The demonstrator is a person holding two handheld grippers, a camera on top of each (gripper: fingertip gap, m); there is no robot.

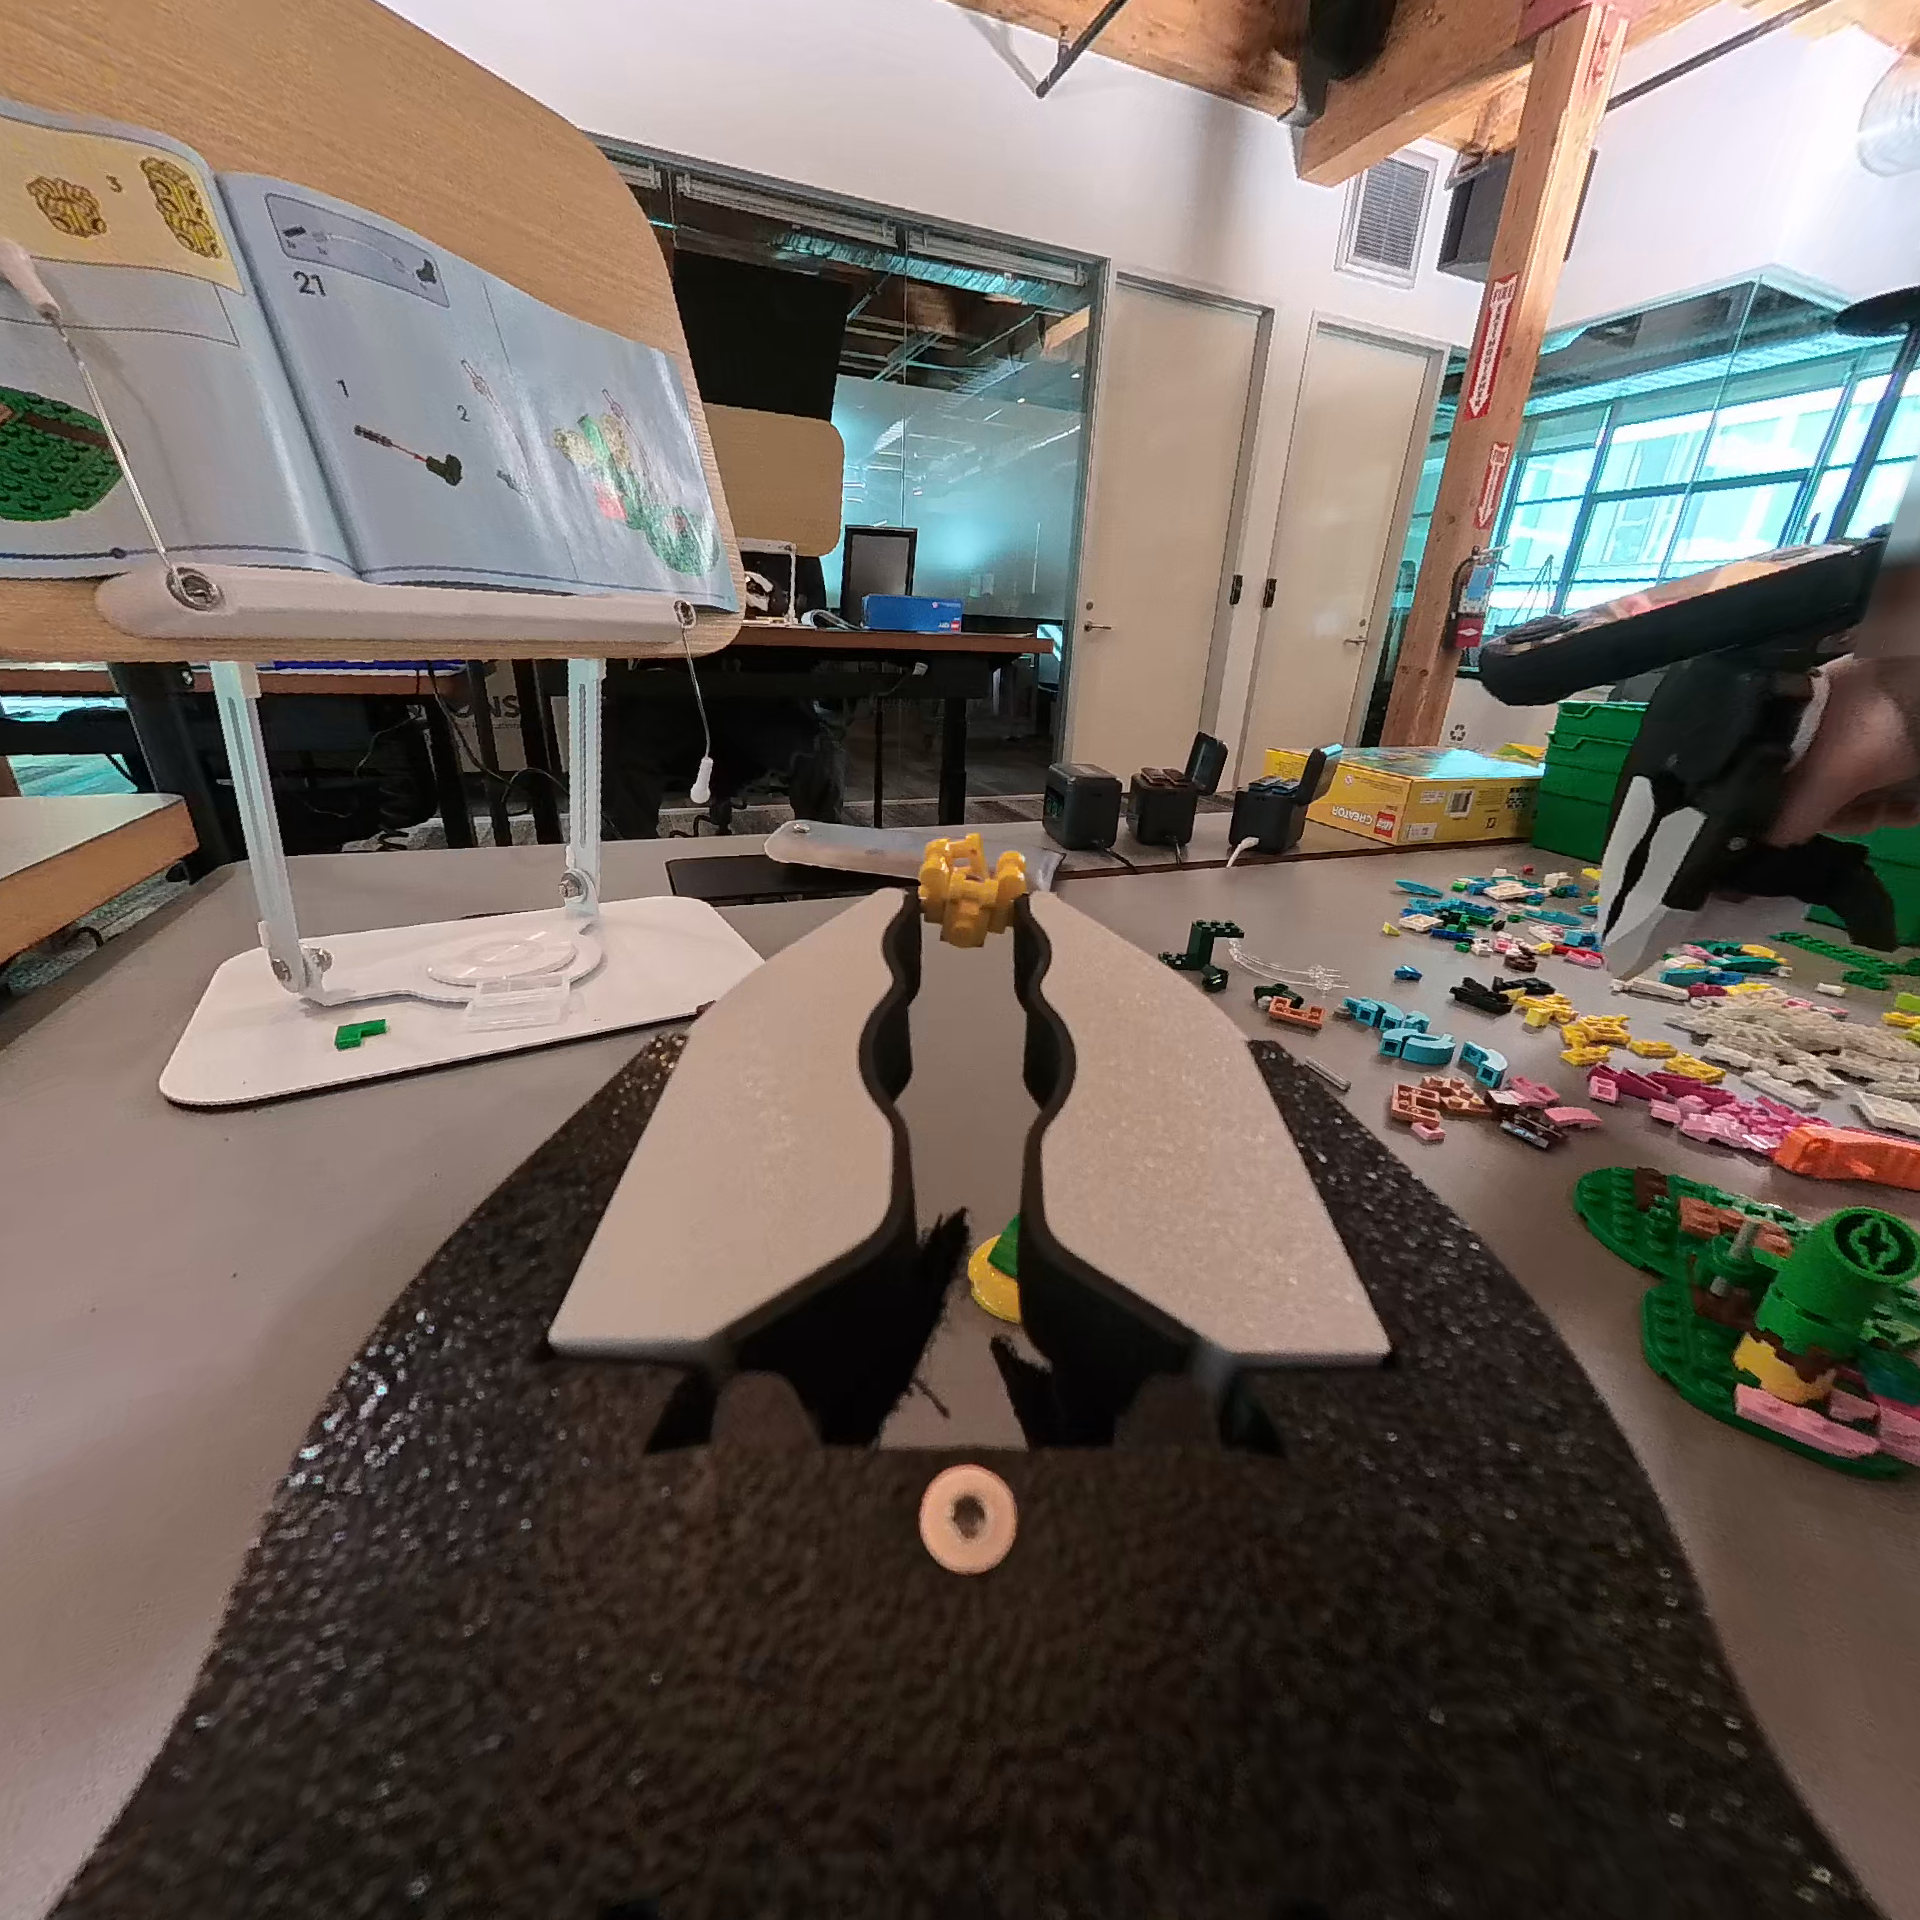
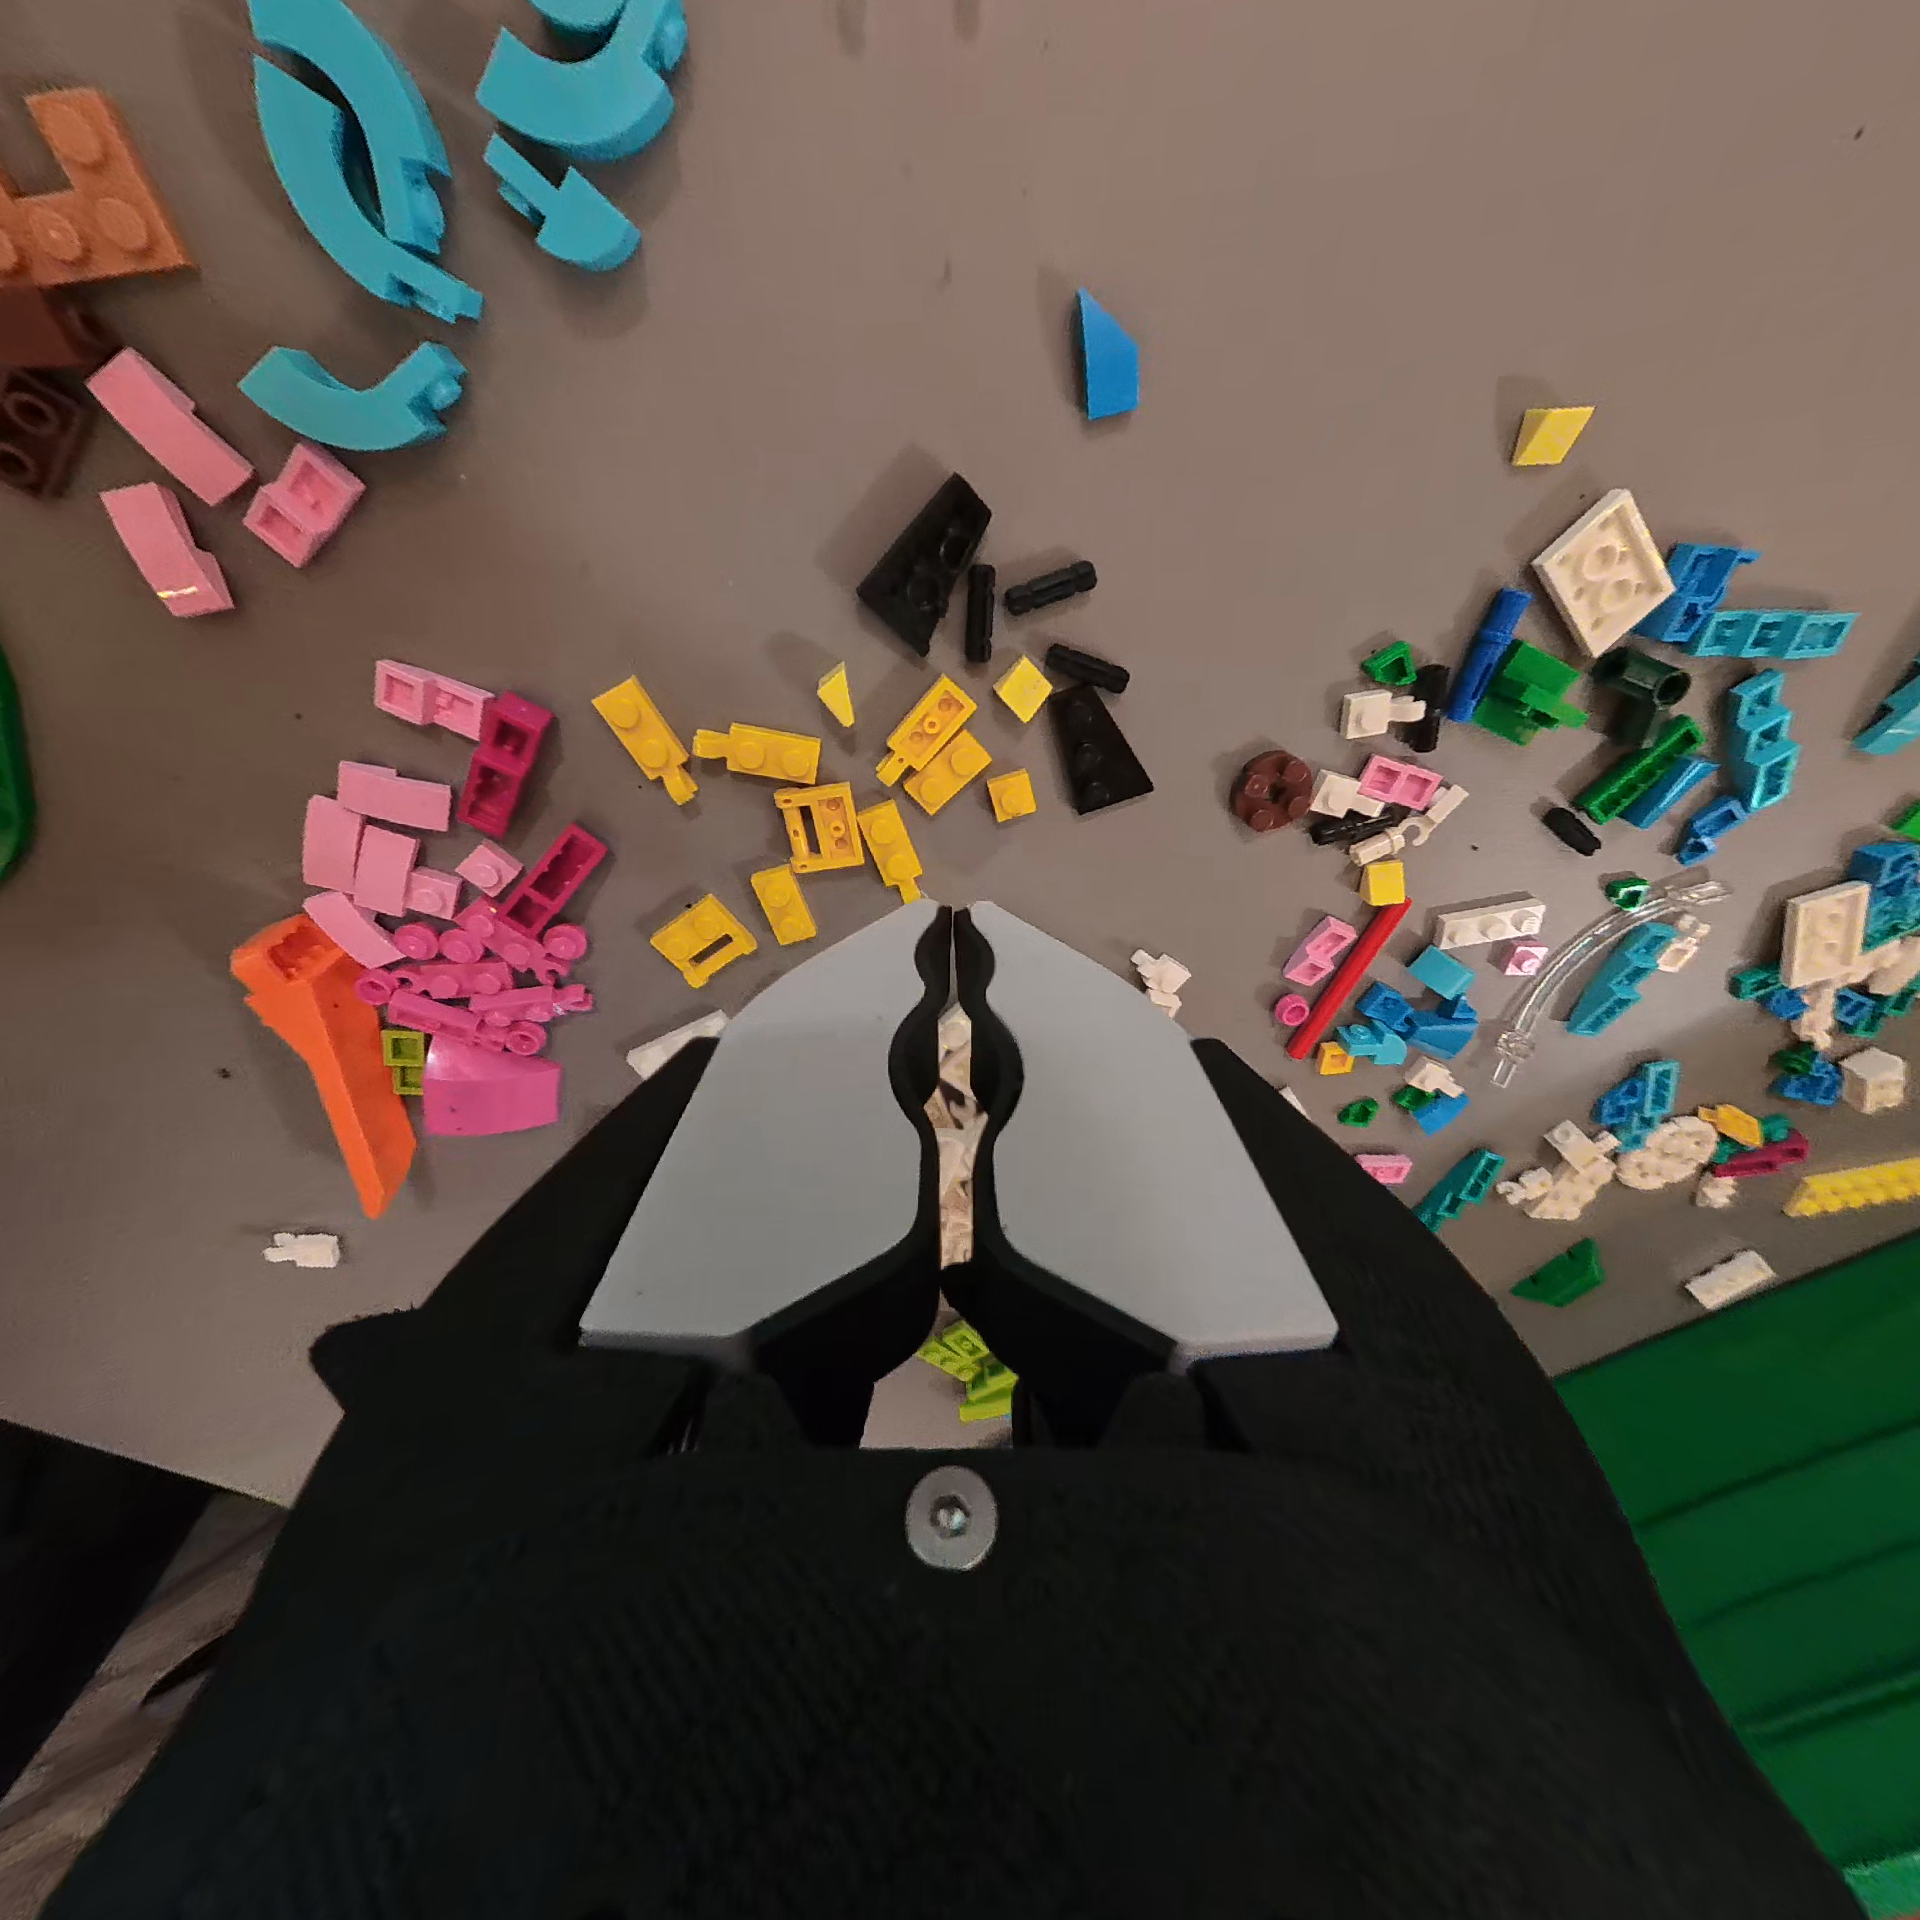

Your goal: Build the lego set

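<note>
My left gripper (image 1: 971, 906) is shut on a small yellow brick cluster (image 1: 969, 889) and holds it at its tips, above the grey table. My right gripper (image 2: 952, 914) is shut with its tips touching and nothing visible between them. It points down over a group of loose yellow plates (image 2: 821, 790) on the table. It also shows in the left wrist view (image 1: 1636, 940), held by a hand over the loose bricks. The partly built green model (image 1: 1787, 1309) stands at the right. The open instruction booklet (image 1: 343, 395) rests on a stand at the left.
Loose bricks lie sorted by colour: pink pieces (image 2: 436, 831), turquoise arches (image 2: 364, 187), black wedges (image 2: 935, 566), an orange piece (image 2: 343, 1049), and mixed blue and white ones (image 2: 1662, 935). A green bin (image 2: 1766, 1538) is at the lower right. A yellow set box (image 1: 1423, 800) and chargers (image 1: 1164, 800) stand at the table's far edge. About 40 cm separates my left fingertips from my right.
</note>
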